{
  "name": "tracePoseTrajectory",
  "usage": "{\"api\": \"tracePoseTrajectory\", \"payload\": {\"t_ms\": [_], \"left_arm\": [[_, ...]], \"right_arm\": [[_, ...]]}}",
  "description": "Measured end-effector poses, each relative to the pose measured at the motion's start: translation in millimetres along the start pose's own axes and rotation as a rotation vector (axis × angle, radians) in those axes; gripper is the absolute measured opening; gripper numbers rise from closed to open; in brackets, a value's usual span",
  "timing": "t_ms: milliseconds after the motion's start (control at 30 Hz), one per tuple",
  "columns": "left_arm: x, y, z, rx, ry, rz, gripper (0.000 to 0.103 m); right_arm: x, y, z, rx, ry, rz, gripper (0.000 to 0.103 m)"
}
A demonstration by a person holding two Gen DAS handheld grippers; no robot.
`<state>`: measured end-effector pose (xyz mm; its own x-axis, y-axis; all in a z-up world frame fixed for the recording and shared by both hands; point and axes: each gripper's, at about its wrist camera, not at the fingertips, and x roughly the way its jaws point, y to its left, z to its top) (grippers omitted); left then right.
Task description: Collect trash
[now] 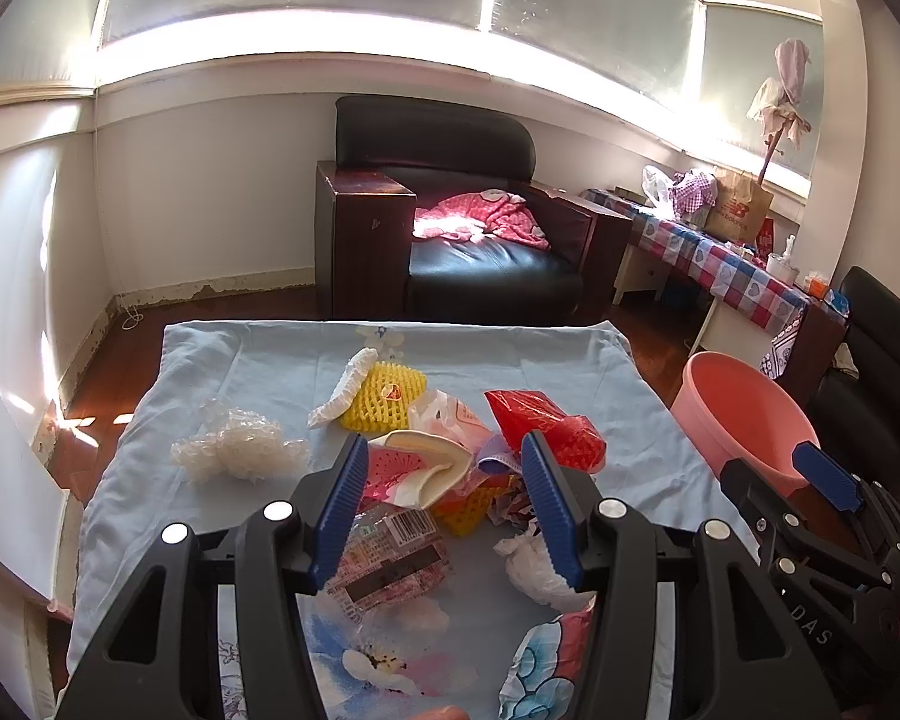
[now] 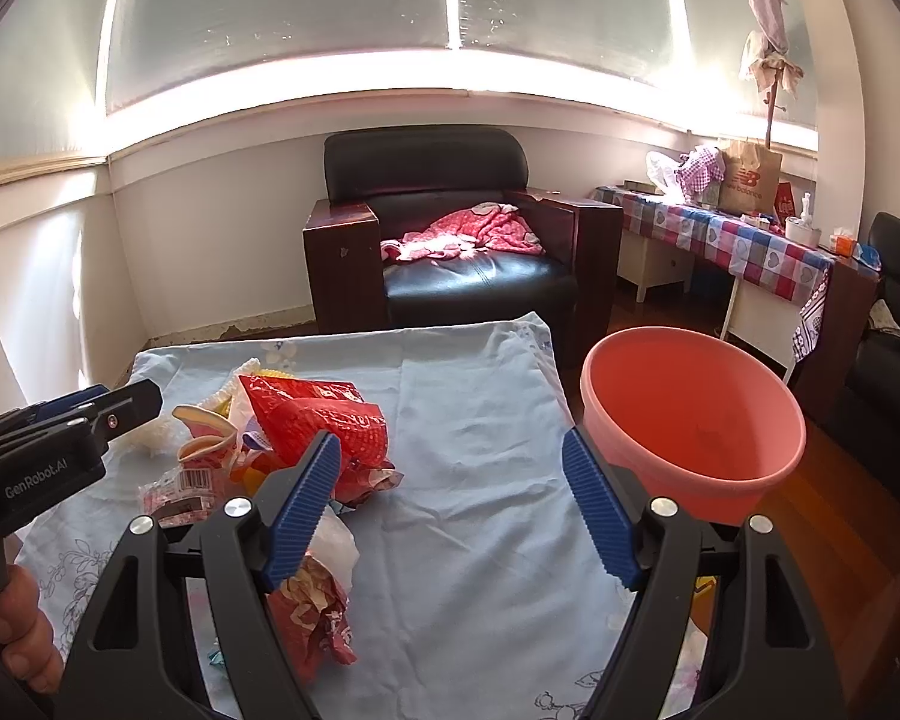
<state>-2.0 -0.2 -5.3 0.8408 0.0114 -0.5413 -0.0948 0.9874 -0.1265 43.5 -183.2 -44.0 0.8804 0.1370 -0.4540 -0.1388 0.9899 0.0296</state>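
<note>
Trash waits on the bench [image 1: 270, 372], nothing picked up yet.
The pink bucket [image 2: 690, 420] stands off the bench's right edge; wrappers [image 1: 426, 462] are heaped mid-cloth. The left hand-held gripper [image 1: 444, 510] hovers over them, fingers apart and empty; the right hand-held gripper [image 2: 450, 510] is likewise spread. Next: lower, clamp one piece, carry it right.
</note>
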Motion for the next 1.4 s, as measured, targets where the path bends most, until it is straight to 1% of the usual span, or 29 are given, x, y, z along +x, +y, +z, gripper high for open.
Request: {"api": "tracePoseTrajectory", "payload": {"t_ms": [1400], "left_arm": [[0.5,0.1,-0.5,0.001,0.002,0.001,0.053]], "right_arm": [[-2.5,-1.7,2.1,0.002,-0.013,-0.003,0.077]]}}
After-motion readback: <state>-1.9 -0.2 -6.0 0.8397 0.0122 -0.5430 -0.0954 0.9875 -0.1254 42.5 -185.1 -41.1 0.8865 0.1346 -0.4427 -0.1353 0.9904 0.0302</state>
